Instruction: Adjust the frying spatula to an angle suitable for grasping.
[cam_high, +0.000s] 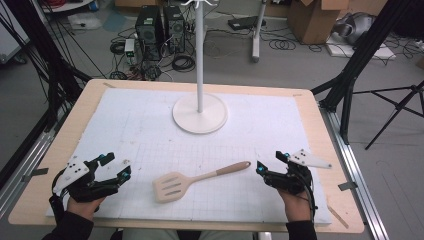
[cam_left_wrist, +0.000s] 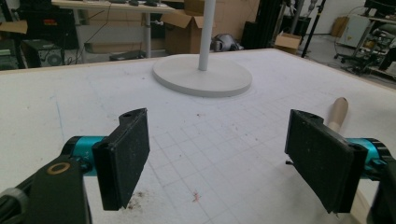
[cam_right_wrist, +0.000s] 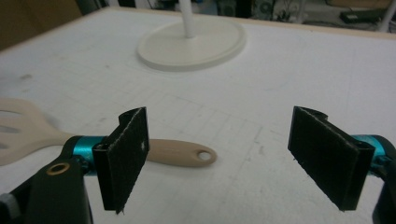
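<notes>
Spatula (cam_high: 192, 181) lies flat on the white gridded mat (cam_high: 150, 130), between your two grippers and near the front edge of the table (cam_high: 60, 150). Its blade is a pale cream, squarish and slotted, with a smooth matte look; the handle is a warmer beige, rounded, and ends in a small hanging hole that you can see in the right gripper view (cam_right_wrist: 177, 153). The blade points toward your left hand and the handle tip toward your right.

Your right gripper (cam_high: 270, 162) sits just beside the handle end, apart from it, with its jaws spread wide and nothing between them; the handle lies past the inner jaw on the mat. The black pads (cam_right_wrist: 126, 156) are flat, rectangular and finely grained, mounted on teal fittings. Your left gripper (cam_high: 116, 165) rests well to the left of the blade, its jaws also standing wide and empty, and the tip of the handle (cam_left_wrist: 337, 112) peeks out behind one pad in the left gripper view.

Farther back on the mat stands a white stand (cam_high: 200, 114): a round, low, smooth disc base with a slim straight pole rising from its middle. The mat is foam-like, lightly scuffed and flecked with small reddish specks. The tabletop around it is light wood with rounded corners.
</notes>
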